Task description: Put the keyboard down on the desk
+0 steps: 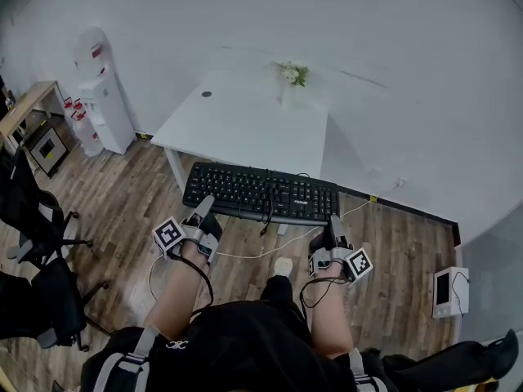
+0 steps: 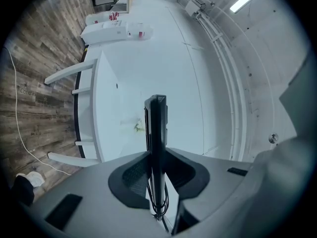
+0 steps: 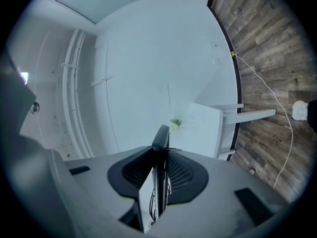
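Keyboard [image 1: 260, 193] clamped by left gripper [image 1: 204, 212] and right gripper [image 1: 333, 224], short of desk [image 1: 245, 125]; dangling cable [image 1: 266, 213] could snag its edge.

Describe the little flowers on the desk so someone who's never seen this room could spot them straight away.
Find the white desk against the white wall, beyond the black keyboard. At its far right corner, by the wall, stands a small bunch of flowers. Its green leaves are the only spot of colour on the white desktop.
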A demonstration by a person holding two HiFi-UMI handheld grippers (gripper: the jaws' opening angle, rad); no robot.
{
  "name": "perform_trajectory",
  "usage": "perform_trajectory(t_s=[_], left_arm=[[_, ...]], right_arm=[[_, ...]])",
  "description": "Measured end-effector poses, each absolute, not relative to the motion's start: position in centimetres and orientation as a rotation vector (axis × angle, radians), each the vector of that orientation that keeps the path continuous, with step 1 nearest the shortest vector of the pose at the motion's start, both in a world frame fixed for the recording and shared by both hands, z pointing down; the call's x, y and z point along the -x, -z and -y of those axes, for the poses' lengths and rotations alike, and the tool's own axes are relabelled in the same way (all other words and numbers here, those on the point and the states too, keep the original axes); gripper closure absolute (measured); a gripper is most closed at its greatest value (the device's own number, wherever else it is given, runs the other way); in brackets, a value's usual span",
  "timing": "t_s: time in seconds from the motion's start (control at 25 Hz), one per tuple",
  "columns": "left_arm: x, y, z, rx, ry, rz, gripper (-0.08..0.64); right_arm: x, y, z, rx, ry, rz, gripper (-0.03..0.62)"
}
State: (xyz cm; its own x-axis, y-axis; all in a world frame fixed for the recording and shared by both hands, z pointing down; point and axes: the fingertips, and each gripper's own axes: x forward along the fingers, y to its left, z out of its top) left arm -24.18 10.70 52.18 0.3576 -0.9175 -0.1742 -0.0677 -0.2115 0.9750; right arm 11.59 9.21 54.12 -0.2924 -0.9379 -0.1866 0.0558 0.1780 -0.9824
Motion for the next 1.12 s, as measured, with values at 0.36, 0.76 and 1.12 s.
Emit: perform_trajectory(t_s=[0.36, 0.76, 1.12], left_arm=[[23.9, -51.4, -1.3, -1.605, 1.048, 0.907, 0.48], [21.4, -53.4, 9.3, -1.544, 1.044, 0.93, 0.48], [18.4, -53.9, 19.6, -1.475, 1.038, 0.962, 0.48]], right_arm=[[-11.7, -53.4, 1.0, 0.844, 1.277, -1.522, 0.511], [-14.2, -55.3, 11.9, 0.888, 1.32, -1.509, 0.511], [-17.1, -56.2, 22.8, 0.901, 1.391, -1.497, 0.511]])
